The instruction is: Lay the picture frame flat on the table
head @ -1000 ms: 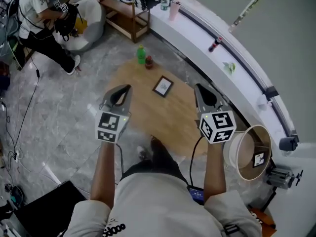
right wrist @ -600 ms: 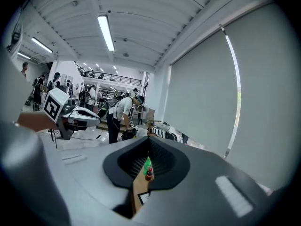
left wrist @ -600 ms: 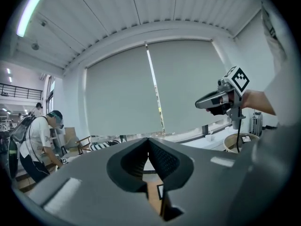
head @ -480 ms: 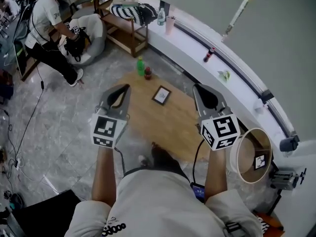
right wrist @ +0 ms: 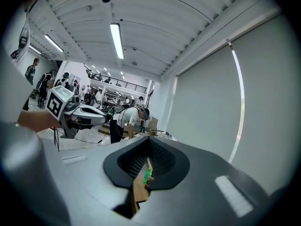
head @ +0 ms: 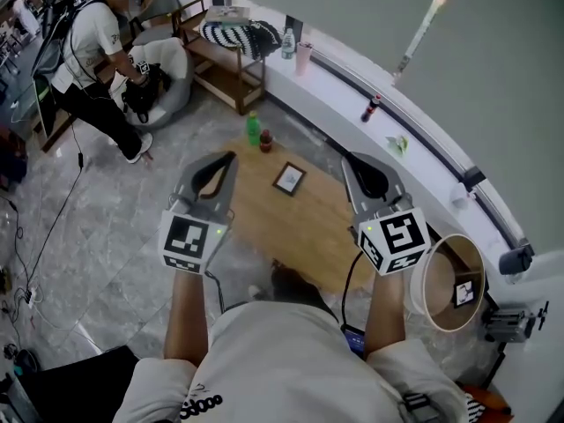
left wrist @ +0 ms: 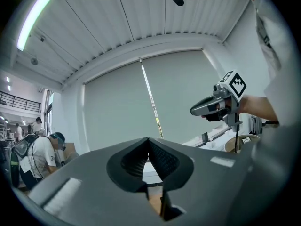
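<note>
left gripper point(head: 229, 157): jaws pinched together, nothing in them; held up over the near-left edge of the table
right gripper point(head: 347, 159): same deal, tips closed on nothing; up over the table's right side
picture frame point(head: 289, 178): on the wooden table point(head: 264, 214), out past both grippers and clear of them; looks to be lying flat
extras: green bottle point(head: 253, 129) and small red bottle point(head: 265, 139) just beside each other at the far end
</note>
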